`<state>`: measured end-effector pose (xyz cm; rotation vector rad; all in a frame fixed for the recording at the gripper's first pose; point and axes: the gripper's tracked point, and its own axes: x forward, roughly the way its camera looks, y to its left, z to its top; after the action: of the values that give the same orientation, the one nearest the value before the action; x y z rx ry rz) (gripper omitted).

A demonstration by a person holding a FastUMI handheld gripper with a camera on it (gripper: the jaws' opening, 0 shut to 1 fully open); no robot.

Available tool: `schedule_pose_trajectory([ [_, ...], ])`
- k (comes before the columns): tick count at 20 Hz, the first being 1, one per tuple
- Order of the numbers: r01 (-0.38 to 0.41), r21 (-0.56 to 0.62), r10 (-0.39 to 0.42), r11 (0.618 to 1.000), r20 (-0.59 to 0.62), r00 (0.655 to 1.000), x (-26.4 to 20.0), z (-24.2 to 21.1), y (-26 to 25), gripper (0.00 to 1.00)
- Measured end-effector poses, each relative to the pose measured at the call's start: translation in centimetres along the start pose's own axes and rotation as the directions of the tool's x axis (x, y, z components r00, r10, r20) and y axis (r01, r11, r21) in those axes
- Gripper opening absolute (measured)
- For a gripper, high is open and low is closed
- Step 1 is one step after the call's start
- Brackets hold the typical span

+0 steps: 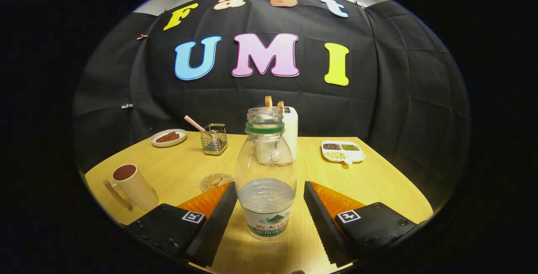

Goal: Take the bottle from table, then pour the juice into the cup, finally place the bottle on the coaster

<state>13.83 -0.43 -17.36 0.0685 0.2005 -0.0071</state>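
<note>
Gripper view: the tongs (266, 215) stand apart around the uncapped bottle (265, 173) (upright, partly filled). Neither finger touches it.

A small round plate (168, 138) sits at the far left of the wooden table (378, 181), with a few dark reddish-brown pieces on it, perhaps sausage, though the view is too small to be sure. Just right of the plate stands a square wire holder (214, 139) with a striped stick (194, 123) leaning out of it to the left. Farther right, near the middle of the table's back edge, is a white toaster (291, 129) with two slices of toast (273, 101) poking up from its top. Well apart to the right lies a white divided dish (343, 151) holding three kinds of small beans or grains in separate compartments: dark, green and pale.
</note>
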Motion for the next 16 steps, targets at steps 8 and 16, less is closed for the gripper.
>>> schedule_pose_trajectory([
  [8, -0.019, 0.030, 0.019, 0.999, -0.013, 1.000, 1.0, -0.5, 0.5, 0.88],
  [16, -0.027, 0.017, 0.027, 0.999, -0.015, 1.000, 1.3, -0.6, 0.6, 0.78],
])
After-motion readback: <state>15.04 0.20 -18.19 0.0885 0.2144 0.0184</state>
